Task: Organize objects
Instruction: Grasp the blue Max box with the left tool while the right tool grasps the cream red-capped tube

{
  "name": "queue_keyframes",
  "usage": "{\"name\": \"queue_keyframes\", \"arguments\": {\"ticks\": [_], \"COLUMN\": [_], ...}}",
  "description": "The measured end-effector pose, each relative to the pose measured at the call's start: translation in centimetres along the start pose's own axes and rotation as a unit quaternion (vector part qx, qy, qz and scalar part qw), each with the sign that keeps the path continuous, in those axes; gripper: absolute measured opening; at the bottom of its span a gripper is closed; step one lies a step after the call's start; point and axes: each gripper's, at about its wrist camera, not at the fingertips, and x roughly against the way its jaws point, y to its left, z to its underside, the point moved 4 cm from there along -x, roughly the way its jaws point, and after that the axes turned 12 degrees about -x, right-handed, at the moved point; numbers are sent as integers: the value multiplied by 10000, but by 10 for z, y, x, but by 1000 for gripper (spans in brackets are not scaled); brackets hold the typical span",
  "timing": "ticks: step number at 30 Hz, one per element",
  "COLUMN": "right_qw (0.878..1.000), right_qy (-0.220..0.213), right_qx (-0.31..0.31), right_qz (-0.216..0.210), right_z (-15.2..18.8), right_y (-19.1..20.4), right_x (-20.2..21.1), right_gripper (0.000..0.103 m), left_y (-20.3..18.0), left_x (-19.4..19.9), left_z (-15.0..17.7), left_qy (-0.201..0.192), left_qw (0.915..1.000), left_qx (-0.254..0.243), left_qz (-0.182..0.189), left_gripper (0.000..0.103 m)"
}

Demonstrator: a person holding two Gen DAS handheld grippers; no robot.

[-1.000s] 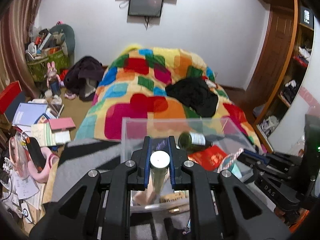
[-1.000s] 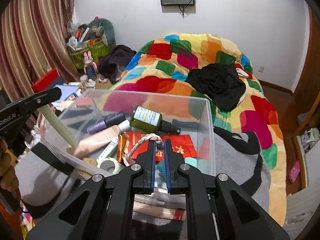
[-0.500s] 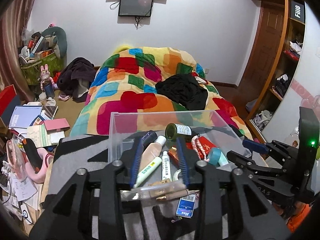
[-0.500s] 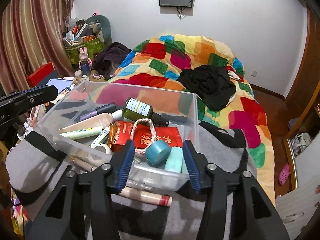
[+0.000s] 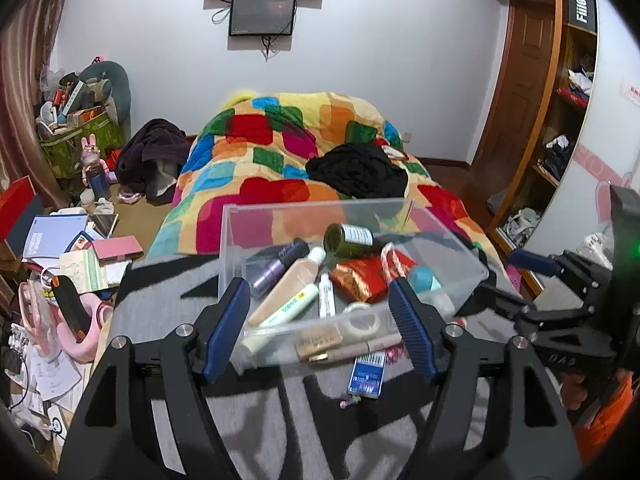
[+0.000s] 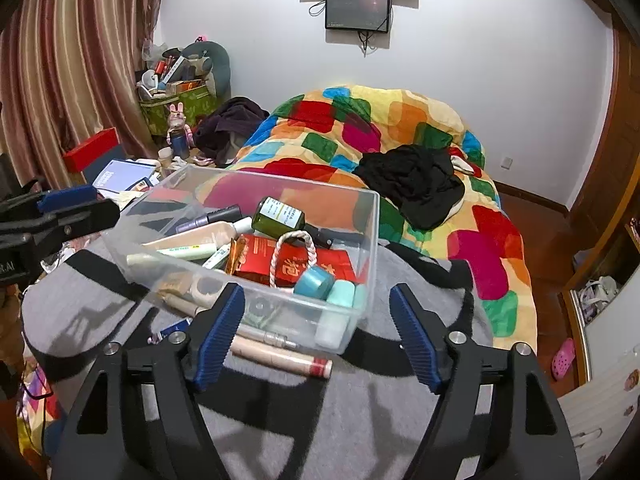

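Both your tongs, left (image 5: 320, 330) and right (image 6: 318, 334), have spread apart, empty; next, the tube (image 6: 280, 358) at 6 o'clock outside the bin (image 6: 256, 308).

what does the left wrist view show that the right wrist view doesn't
Only the left wrist view shows the wooden shelving along the right wall, the pink object among the floor clutter, and the small blue barcoded box lying fully in sight in front of the bin.

Only the right wrist view shows the striped curtain, the pink shoe on the floor, and the beige tube with a red band outside the bin.

Both show the clear bin holding the dark green bottle and red packet, the patchwork quilt, and open, empty grippers.
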Motion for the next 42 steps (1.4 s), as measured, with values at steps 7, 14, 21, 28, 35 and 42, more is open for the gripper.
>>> {"name": "queue_keyframes", "arguments": {"ticks": [7, 14, 21, 28, 35, 42], "right_qw": [9996, 9960, 9939, 9933, 9889, 9818], "right_qy": [280, 892, 1104, 1115, 1306, 1314], "right_qx": [-22, -52, -23, 255, 496, 807], "right_qz": [52, -28, -45, -169, -501, -1106], "right_z": [22, 53, 54, 47, 62, 78], "right_y": [-14, -24, -16, -4, 7, 24], "right_x": [-7, -33, -54, -61, -54, -24], "right_gripper": [74, 74, 82, 82, 44, 38], "left_y": [-10, -21, -33, -44, -46, -43], "left_x": [-10, -32, -53, -67, -76, -74], "left_z": [28, 55, 66, 67, 66, 68], "left_qy": [364, 850, 1198, 1408, 1464, 1412], "left_qw": [9992, 9957, 9913, 9873, 9869, 9878], "left_qx": [-102, -177, -306, -424, -475, -453], "left_qz": [148, 319, 455, 607, 487, 482], "left_gripper": [72, 72, 72, 64, 43, 28]}}
